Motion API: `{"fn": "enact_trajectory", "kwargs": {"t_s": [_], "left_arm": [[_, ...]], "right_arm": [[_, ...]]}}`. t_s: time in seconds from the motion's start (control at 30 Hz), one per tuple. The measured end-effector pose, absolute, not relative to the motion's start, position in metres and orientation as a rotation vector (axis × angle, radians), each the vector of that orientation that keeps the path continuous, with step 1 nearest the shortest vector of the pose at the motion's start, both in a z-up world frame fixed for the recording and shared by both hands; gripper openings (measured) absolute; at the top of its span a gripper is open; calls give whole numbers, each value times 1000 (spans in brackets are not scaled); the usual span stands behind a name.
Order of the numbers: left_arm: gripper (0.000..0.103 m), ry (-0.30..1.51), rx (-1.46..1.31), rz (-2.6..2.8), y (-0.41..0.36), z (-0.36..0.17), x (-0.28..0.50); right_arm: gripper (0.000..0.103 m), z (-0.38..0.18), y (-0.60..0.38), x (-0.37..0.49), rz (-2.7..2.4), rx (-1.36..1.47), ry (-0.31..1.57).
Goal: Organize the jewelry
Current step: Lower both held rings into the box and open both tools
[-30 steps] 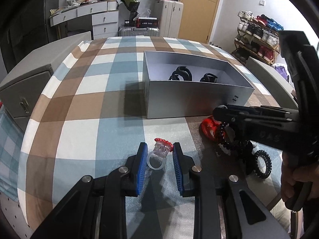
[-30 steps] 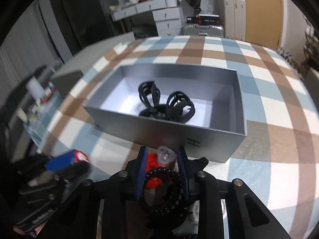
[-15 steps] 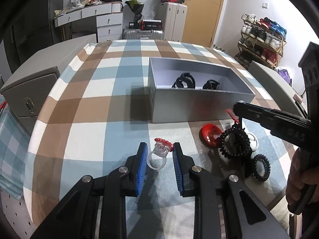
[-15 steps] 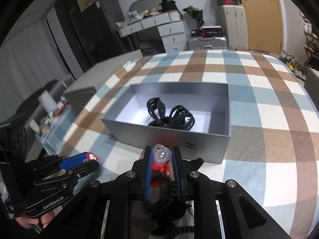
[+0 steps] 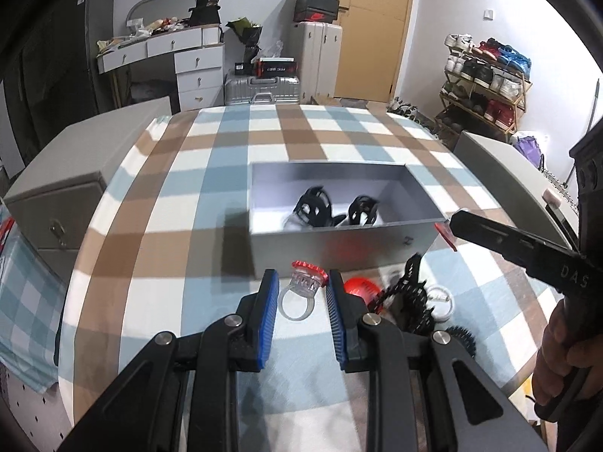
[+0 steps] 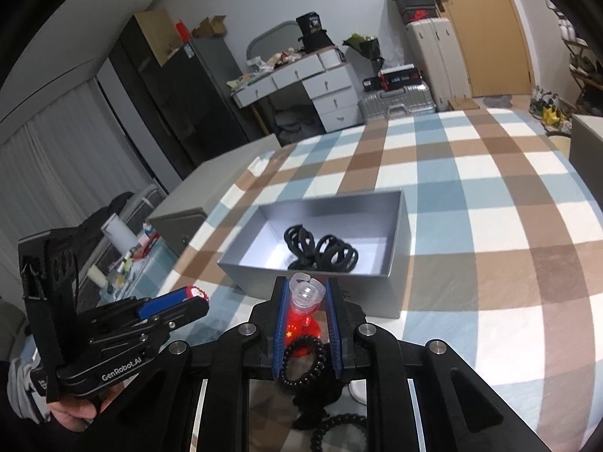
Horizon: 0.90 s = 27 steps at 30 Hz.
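Your left gripper (image 5: 301, 293) holds a clear plastic ring (image 5: 301, 293) with a red-rimmed top; the jaws are closed partway, their blue pads (image 5: 268, 316) against the ring's sides. It hangs above the checked counter (image 5: 158, 226), just in front of the near wall of the grey box (image 5: 339, 250).

Your right gripper (image 6: 306, 324) is lifted above the counter with its jaws narrowed onto a red suction-cup piece (image 6: 303, 326) with yellow stars on it and a clear cap on top. A black beaded bracelet (image 6: 301, 361) hangs from the same grip, low between the jaws. The tips sit just short of the box's near rim.

Inside the open box lie two black hair claws (image 6: 320, 252), touching each other, toward the near wall.

On the counter in front of the box, to the right of your left gripper, you have a red round item (image 5: 360, 286), a tangle of black beads (image 5: 410, 297), a white ring-shaped piece (image 5: 441, 299) and a black coiled hair tie (image 5: 461, 337), all close together.
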<state>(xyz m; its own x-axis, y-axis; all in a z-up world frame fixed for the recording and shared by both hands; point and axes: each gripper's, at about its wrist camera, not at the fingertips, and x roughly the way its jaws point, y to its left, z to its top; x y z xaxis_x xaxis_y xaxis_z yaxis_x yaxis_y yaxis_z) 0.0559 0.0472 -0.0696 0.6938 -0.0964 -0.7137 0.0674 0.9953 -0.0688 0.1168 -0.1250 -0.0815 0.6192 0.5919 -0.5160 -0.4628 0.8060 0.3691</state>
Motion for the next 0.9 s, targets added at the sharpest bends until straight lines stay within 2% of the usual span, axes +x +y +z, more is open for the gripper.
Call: {"fn": "enact_trajectory", "kwargs": {"t_s": [0.43,0.9], "left_arm": [[20,763,-40,-97,38,-49,96],[20,808,-26,-137,25,-56,137]], "right_arm": [[18,-48,-136,128,675,183,538],[18,-54,-135,186,686,209,571]]}}
